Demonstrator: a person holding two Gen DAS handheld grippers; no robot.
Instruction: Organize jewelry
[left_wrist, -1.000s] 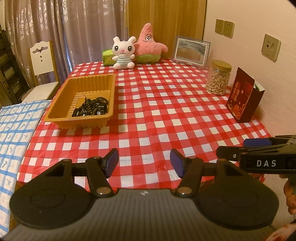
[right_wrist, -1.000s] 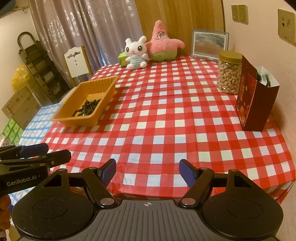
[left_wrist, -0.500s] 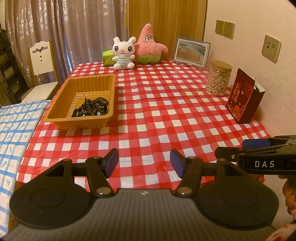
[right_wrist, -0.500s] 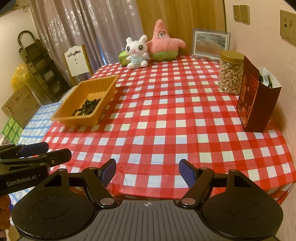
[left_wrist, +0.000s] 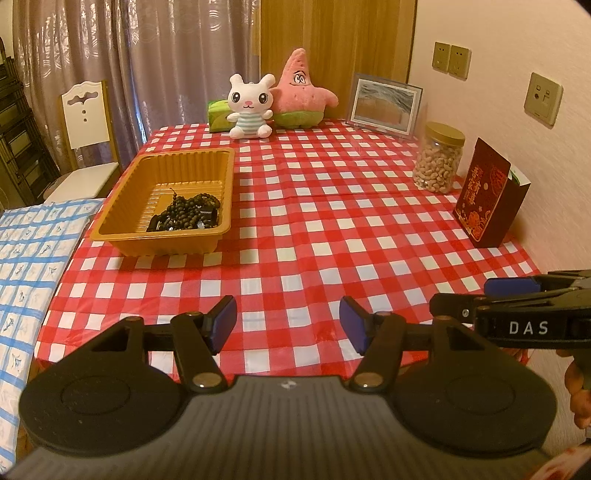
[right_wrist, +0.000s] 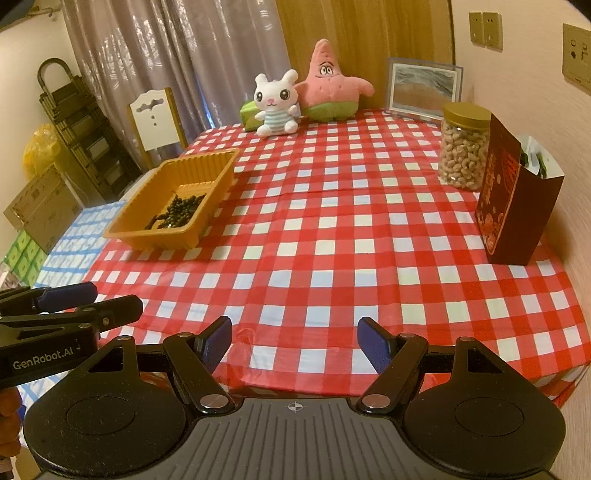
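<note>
Dark bead jewelry (left_wrist: 186, 217) lies heaped in an orange tray (left_wrist: 125, 192) on the checked desk (left_wrist: 332, 229). Well short of the tray, left gripper (left_wrist: 288, 325) and right gripper (right_wrist: 295, 341) hover, fingers apart, empty. Either sorting awaits or it's finished.

Dark beads (left_wrist: 188, 216) — a heap, strands indistinguishable; hand (left_wrist: 578, 391) cropped by edge.

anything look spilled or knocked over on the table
Nothing stands out. The beaded jewelry lies heaped inside the orange tray, none of it on the cloth, and the nut jar and red bag stand upright.
</note>
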